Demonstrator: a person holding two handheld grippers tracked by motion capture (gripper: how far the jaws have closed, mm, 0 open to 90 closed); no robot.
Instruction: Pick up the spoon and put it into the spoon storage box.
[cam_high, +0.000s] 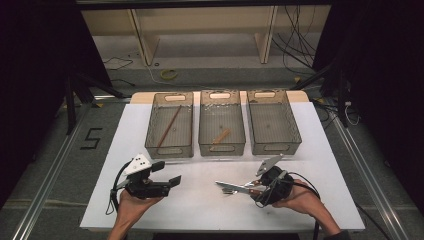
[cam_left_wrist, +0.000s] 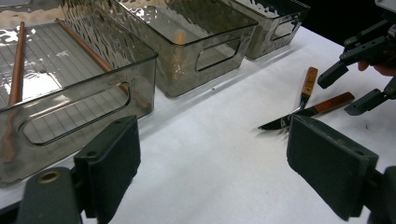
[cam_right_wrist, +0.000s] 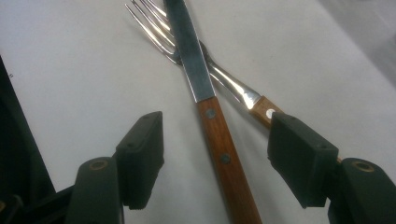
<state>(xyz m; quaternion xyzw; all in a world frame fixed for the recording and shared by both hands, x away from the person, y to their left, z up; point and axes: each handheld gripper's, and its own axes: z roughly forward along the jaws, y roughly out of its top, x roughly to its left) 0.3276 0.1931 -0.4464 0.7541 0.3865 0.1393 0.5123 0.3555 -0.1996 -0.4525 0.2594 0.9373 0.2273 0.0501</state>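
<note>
The white rectangular table top (cam_high: 150, 200) carries everything, with a broad bare strip across its near half and narrow margins along its left and right edges. Three smoky transparent plastic bins (cam_high: 222, 129) stand side by side at the far edge, nearly touching; the left one holds long brown wooden chopsticks (cam_high: 169, 127), the middle one a short wooden piece (cam_high: 221, 136). In front of them lies open surface. The left gripper (cam_high: 169, 176) rests in the person's hand at the near left, its jaws spread wide with nothing between them, white table beyond. The right gripper (cam_right_wrist: 212, 154) sits low at the near right, jaws standing well apart on either side of the wooden-handled steel knife (cam_right_wrist: 212, 126), pads clear of it. The knife lies crossed over a wooden-handled steel fork (cam_right_wrist: 233, 88) on the table, well short of the bins.
</note>
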